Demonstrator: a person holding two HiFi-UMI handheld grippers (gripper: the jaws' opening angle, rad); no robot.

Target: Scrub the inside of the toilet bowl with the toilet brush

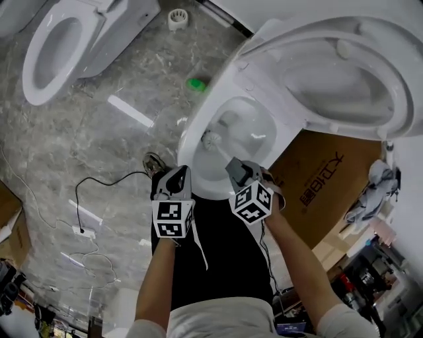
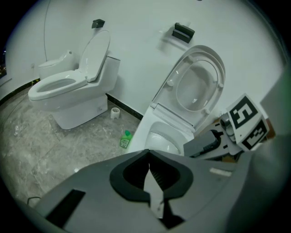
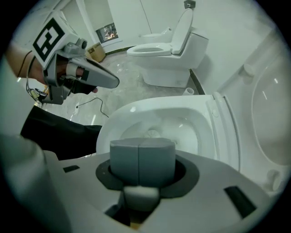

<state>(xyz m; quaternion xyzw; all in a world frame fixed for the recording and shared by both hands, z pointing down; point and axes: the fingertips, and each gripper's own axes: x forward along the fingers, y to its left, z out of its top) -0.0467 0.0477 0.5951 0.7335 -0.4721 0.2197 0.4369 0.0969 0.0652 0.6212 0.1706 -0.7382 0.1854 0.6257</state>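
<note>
The white toilet bowl stands with its lid raised. In the head view the toilet brush's round white head rests low on the bowl's inner wall. My right gripper hovers over the near rim, shut on the brush handle. In the right gripper view the shut jaws point into the bowl, with the brush head just beyond them. My left gripper hangs shut and empty beside the bowl's left side. Its own view looks over the shut jaws toward the bowl.
A second toilet stands at the far left. A green bottle and a small white holder sit on the marble floor. A cardboard box is right of the bowl. A black cable trails over the floor by my legs.
</note>
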